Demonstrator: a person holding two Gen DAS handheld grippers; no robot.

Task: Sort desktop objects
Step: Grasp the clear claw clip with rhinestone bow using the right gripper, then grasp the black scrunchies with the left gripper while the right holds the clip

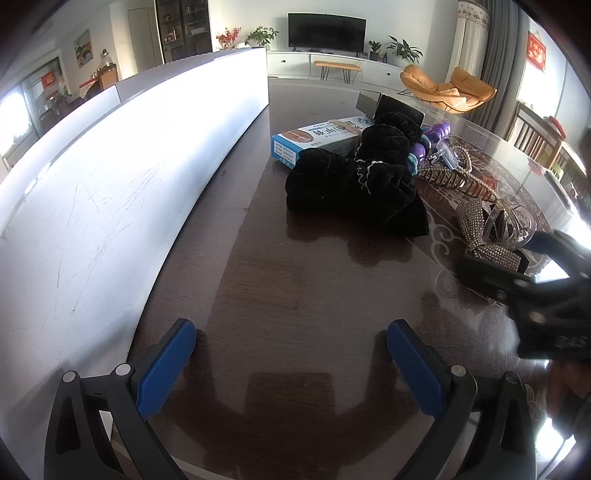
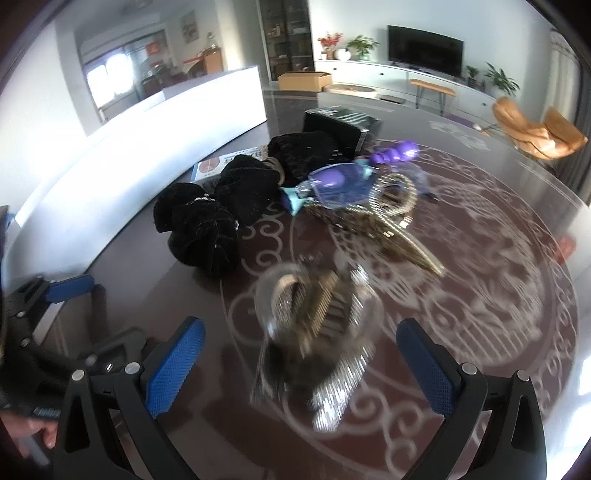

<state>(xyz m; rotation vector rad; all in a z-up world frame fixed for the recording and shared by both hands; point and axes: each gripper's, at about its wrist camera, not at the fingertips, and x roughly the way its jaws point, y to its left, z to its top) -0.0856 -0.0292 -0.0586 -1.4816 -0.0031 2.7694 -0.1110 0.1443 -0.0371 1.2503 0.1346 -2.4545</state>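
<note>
Two hand-held grippers with blue finger pads reach over a dark brown table [image 1: 295,295] whose right part carries a pale swirling pattern. Nearest, the left gripper [image 1: 291,354] has its jaws spread wide over bare tabletop, holding nothing, with a long white box wall [image 1: 110,192] running along its left side. The right gripper [image 2: 301,354] is likewise spread wide with nothing between its pads; just ahead of it, blurred, lies a rhinestone-covered hair clip [image 2: 332,369] touching a clear plastic claw clip [image 2: 295,295]. In the left wrist view the same two clips sit at the far right, just beside the right gripper's dark body. Farther on, a heap of black velvet scrunchies [image 1: 354,184] lies near the table's middle, resting partly on a blue and white carton [image 1: 314,138]. To their right are a gold comb-toothed hair clip [image 2: 388,229], a clear purple-tinted clip [image 2: 340,184] and purple bead-like hair ties [image 2: 391,153], all bunched together and touching. Behind the heap stands a small black box [image 2: 343,125]. Beyond the table are a television [image 1: 327,32] on a white cabinet and orange chairs [image 1: 447,88].
</note>
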